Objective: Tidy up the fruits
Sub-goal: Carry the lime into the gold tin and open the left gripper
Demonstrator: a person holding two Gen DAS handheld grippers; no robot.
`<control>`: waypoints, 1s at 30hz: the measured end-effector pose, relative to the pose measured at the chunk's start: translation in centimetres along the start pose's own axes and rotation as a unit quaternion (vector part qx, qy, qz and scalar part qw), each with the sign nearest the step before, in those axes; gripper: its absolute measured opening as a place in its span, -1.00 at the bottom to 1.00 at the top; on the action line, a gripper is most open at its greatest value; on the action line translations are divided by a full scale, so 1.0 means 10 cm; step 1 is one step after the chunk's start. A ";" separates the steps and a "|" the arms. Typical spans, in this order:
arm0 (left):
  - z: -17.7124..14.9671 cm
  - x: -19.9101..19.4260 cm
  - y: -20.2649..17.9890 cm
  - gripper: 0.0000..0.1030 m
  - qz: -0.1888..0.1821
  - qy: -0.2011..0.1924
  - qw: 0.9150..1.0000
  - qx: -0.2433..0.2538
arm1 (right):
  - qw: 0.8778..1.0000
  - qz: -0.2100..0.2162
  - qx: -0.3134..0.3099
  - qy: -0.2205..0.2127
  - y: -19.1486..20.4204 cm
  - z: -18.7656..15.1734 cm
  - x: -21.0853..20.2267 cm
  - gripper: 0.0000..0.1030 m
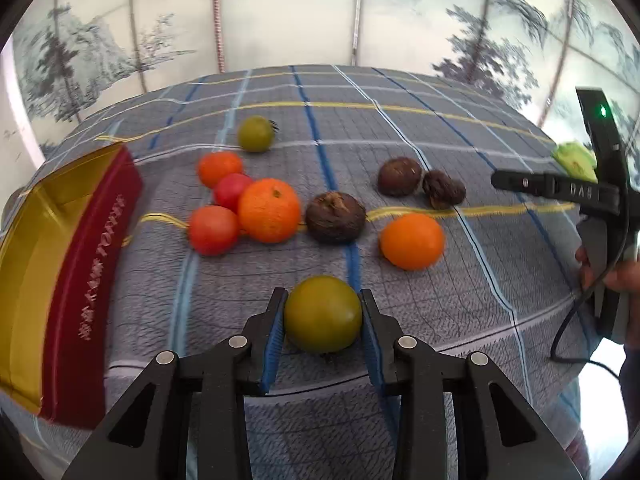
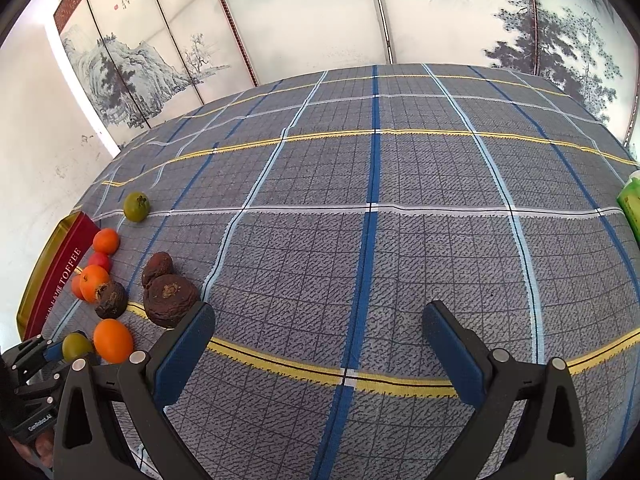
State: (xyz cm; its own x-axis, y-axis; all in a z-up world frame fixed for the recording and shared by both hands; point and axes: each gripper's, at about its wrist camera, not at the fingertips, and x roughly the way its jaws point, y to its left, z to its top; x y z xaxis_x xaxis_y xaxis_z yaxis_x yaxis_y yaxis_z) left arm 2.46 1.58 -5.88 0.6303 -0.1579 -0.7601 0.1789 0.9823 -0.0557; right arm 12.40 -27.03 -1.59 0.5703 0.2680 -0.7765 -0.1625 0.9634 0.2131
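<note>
The left hand-held gripper (image 1: 322, 312) is clamped on a green fruit (image 1: 322, 313), its blue pads (image 1: 274, 344) pressing both sides of it, near the front edge of the surface (image 1: 400, 140), which is covered in a grey plaid cloth. Whether the fruit rests on the cloth or is lifted just off it, I cannot tell.

Beyond it the other fruits lie loose on the cloth. A large orange (image 1: 269, 210) sits touching a cluster of red fruits (image 1: 213, 230), with a smaller orange fruit (image 1: 219, 168) behind them. Just right of the large orange lies a wrinkled brown fruit (image 1: 335, 218), and two more brown fruits (image 1: 400, 176) sit together farther back. Another orange (image 1: 412, 241) lies alone towards the right. A second green fruit (image 1: 255, 133) sits apart at the back.

To the left stands an open red box (image 1: 86, 280) with a gold lining, tilted in the left view; its side reads "TOFFEE" in the right view.

The right hand-held gripper (image 2: 318, 340) hovers above bare cloth with its fingers spread wide and nothing between them. A green packet (image 2: 631, 208) shows at the far right edge.
</note>
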 end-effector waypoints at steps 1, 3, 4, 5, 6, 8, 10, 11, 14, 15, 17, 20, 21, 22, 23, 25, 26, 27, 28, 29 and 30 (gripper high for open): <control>0.01 -0.03 0.03 -0.30 0.001 -0.003 1.000 -0.007 | 1.000 -0.002 -0.002 0.001 0.01 0.00 0.01 1.00; 0.03 -0.10 0.08 -0.30 0.006 -0.007 1.000 -0.016 | 1.000 -0.005 -0.003 0.002 0.03 -0.01 0.02 1.00; 0.05 -0.14 0.13 -0.30 0.010 -0.010 1.000 -0.023 | 1.000 -0.006 -0.004 0.002 0.03 -0.01 0.02 1.00; 0.06 -0.17 0.15 -0.30 0.012 -0.012 1.000 -0.025 | 1.000 -0.008 -0.005 0.003 0.04 -0.02 0.03 1.00; 0.07 -0.20 0.17 -0.30 0.017 -0.015 0.999 -0.027 | 1.000 -0.011 -0.006 0.003 0.05 -0.02 0.03 1.00; 0.09 -0.26 0.22 -0.30 0.031 -0.020 0.999 -0.030 | 1.000 -0.014 -0.008 0.005 0.07 -0.01 0.03 1.00; 0.10 -0.31 0.28 -0.30 0.043 -0.023 0.998 -0.031 | 1.000 -0.020 -0.009 0.006 0.09 -0.01 0.04 1.00; 0.10 -0.33 0.30 -0.30 0.049 -0.024 0.998 -0.032 | 1.000 -0.022 -0.010 0.006 0.09 -0.02 0.04 1.00; 0.11 -0.39 0.37 -0.30 0.068 -0.026 0.997 -0.031 | 1.000 -0.026 -0.012 0.008 0.11 -0.01 0.05 1.00; 0.12 -0.41 0.40 -0.30 0.071 -0.026 0.997 -0.031 | 0.999 -0.029 -0.013 0.008 0.12 -0.02 0.05 1.00; 0.12 -0.45 0.46 -0.30 0.076 -0.027 0.996 -0.034 | 0.999 -0.034 -0.016 0.010 0.13 -0.02 0.06 1.00; 0.14 -0.54 0.57 -0.30 0.081 -0.031 0.995 -0.037 | 0.998 -0.055 -0.026 0.017 0.17 -0.02 0.10 1.00; 0.15 -0.56 0.61 -0.30 0.085 -0.032 0.995 -0.038 | 0.997 -0.067 -0.034 0.022 0.21 -0.02 0.11 1.00; 0.16 -0.59 0.66 -0.30 0.089 -0.032 0.995 -0.039 | 0.994 -0.088 -0.049 0.030 0.26 -0.02 0.15 1.00; 0.17 -0.61 0.70 -0.30 0.091 -0.032 0.994 -0.040 | 0.993 -0.101 -0.059 0.035 0.30 -0.03 0.17 0.99; 0.19 -0.65 0.79 -0.30 0.096 -0.033 0.994 -0.043 | 0.993 -0.100 -0.057 0.033 0.30 -0.03 0.17 1.00; 0.20 -0.67 0.83 -0.30 0.099 -0.033 0.994 -0.044 | 0.993 -0.100 -0.056 0.033 0.30 -0.03 0.17 1.00; 0.22 -0.68 0.88 -0.30 0.101 -0.033 0.993 -0.045 | 0.993 -0.100 -0.056 0.033 0.29 -0.04 0.17 1.00; 0.24 -0.70 0.94 -0.30 0.105 -0.033 0.993 -0.045 | 0.993 -0.100 -0.057 0.033 0.29 -0.03 0.17 1.00; 0.25 -0.70 0.97 -0.30 0.109 -0.033 0.993 -0.044 | 0.993 -0.100 -0.056 0.033 0.29 -0.03 0.17 1.00; 0.27 -0.71 1.03 -0.30 0.115 -0.033 0.992 -0.042 | 0.993 -0.100 -0.056 0.033 0.29 -0.03 0.17 1.00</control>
State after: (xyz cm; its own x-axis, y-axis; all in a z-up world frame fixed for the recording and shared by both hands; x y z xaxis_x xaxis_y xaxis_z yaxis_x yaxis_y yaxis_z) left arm 1.82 12.54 0.71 0.6962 0.0680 -0.7146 -0.0373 0.9976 0.0585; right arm 12.65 -23.76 -2.52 0.5464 0.0677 -0.8348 -0.1432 0.9896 -0.0135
